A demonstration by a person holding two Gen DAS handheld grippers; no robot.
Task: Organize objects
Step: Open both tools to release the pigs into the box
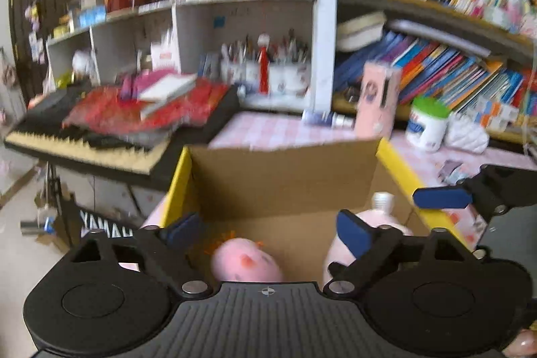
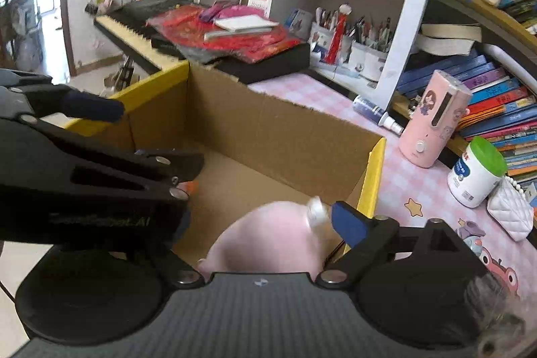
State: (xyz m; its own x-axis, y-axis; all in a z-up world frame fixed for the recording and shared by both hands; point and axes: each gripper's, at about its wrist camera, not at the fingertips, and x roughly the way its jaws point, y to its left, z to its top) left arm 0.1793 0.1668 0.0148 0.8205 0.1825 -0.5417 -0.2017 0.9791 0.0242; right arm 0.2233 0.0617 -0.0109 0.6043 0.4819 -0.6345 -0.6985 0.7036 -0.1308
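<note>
Over the open cardboard box (image 2: 261, 126) on the pink checked table (image 2: 399, 187), both grippers are hovering; the left gripper (image 1: 268, 232) is holding its fingers wide apart above a pink plush toy (image 1: 246, 264) lying on the box floor, gripping nothing; the right gripper (image 2: 258, 223) is also standing spread, one blue pad (image 2: 347, 220) just beside the white cap of a pink bottle-shaped object (image 2: 272, 237), which is blurred and seems to be dropping or settling inside the box; whether that pad is touching it cannot be told. Judging by this, the step in hand is the placing of pink things into the box, and the release looks done. Outside the box, on the table, a pink cylinder (image 2: 434, 119), a green-lidded jar (image 2: 476, 171) and a white quilted purse (image 2: 510, 212) are waiting; the next move probably calls for lifting the right gripper clear of the box wall, swinging toward one of these, and closing squarely around it.
</note>
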